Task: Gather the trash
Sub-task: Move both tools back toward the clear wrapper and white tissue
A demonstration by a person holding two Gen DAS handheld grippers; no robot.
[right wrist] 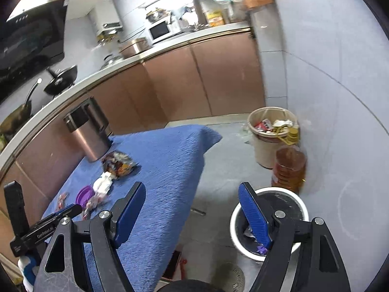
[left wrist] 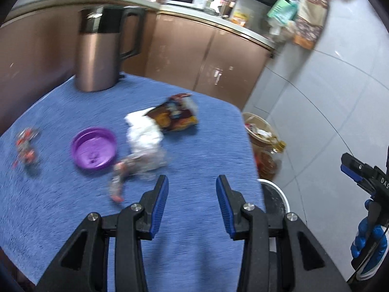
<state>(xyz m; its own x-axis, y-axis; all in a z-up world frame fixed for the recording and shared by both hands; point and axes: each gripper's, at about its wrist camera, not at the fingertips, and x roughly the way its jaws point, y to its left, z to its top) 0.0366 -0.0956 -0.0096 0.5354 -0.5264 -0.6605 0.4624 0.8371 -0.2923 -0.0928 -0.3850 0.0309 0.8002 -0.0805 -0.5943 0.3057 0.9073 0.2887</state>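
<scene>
Trash lies on the blue-covered table (left wrist: 189,219): a brown snack bag (left wrist: 176,115), a crumpled white tissue (left wrist: 144,131), a silvery wrapper (left wrist: 133,168), a small red wrapper (left wrist: 25,146) and a purple lid (left wrist: 93,148). My left gripper (left wrist: 192,182) is open and empty above the table's near edge. My right gripper (right wrist: 192,192) is open and empty, over the gap between the table (right wrist: 170,160) and a white bin (right wrist: 295,196) with a black liner and some scraps inside. The trash pile also shows in the right wrist view (right wrist: 107,177).
A copper kettle (left wrist: 102,48) stands at the table's back. A beige wastebasket (right wrist: 267,131) full of rubbish and an oil bottle (right wrist: 289,165) stand by the grey wall. Brown kitchen cabinets (right wrist: 199,80) run behind. The right gripper shows at the left wrist view's right edge (left wrist: 357,170).
</scene>
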